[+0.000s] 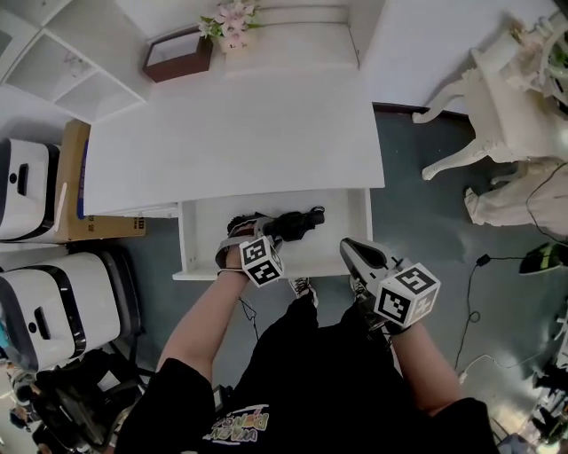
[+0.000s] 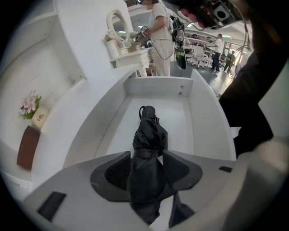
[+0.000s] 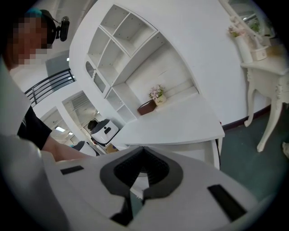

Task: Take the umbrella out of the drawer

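Note:
A folded black umbrella (image 1: 293, 223) lies in the open white drawer (image 1: 200, 241) under the desk top (image 1: 240, 133). In the left gripper view the umbrella (image 2: 146, 135) runs lengthwise along the drawer floor (image 2: 180, 117), handle end farthest away. My left gripper (image 1: 251, 229) points steeply down into the drawer, and its jaws (image 2: 146, 155) stand wide with the umbrella's near part between the dark pads (image 2: 113, 173). My right gripper (image 1: 353, 251) hovers in front of the drawer's right end, apart from the umbrella. Its jaws (image 3: 143, 151) are shut on nothing.
A brown box (image 1: 177, 53) and pink flowers (image 1: 229, 19) stand at the desk's back. White machines (image 1: 44, 310) and a cardboard box (image 1: 75, 177) sit left. An ornate white table (image 1: 497, 115) and floor cables (image 1: 479, 266) are right. A person (image 2: 160, 36) stands far off.

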Motion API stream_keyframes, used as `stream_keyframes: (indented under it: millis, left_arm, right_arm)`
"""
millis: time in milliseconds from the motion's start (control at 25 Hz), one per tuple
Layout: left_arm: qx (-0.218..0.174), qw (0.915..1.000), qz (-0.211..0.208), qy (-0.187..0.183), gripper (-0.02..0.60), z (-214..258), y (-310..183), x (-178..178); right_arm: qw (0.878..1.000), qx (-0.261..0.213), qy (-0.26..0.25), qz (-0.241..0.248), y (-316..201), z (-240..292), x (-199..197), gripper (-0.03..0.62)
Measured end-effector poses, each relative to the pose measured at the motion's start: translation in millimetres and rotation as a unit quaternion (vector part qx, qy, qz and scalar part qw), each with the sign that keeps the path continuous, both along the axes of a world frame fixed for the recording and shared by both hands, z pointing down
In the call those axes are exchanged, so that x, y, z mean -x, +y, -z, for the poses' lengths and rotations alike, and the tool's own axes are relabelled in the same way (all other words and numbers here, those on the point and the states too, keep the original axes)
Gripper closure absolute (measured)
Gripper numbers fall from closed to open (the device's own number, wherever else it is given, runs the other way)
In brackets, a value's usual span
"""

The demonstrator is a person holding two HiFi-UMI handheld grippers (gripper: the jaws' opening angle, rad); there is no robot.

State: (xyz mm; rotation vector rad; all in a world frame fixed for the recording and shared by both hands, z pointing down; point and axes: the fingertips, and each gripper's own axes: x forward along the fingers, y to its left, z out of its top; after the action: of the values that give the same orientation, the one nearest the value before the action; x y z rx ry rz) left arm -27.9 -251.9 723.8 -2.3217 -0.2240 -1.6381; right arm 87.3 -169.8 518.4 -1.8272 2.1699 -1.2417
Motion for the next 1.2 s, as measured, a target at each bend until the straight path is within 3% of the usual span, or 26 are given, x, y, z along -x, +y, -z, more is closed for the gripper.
stream_keyframes:
  millis: [800, 1200]
  left_arm:
    - [0.011, 0.9971, -0.068, -0.033, 0.327, -44.2, -2.1, -16.5]
    - [0.014, 0.994, -0.089, -0.061, 0.318, -58.0, -3.7, -17.4]
  right_arm:
    - [0.999, 0.032, -0.001, -0.043, 15.8, -17.7, -4.0, 0.592]
    - [0.998, 0.039, -0.004, -0.041, 11.7, -20.7, 2.3, 0.592]
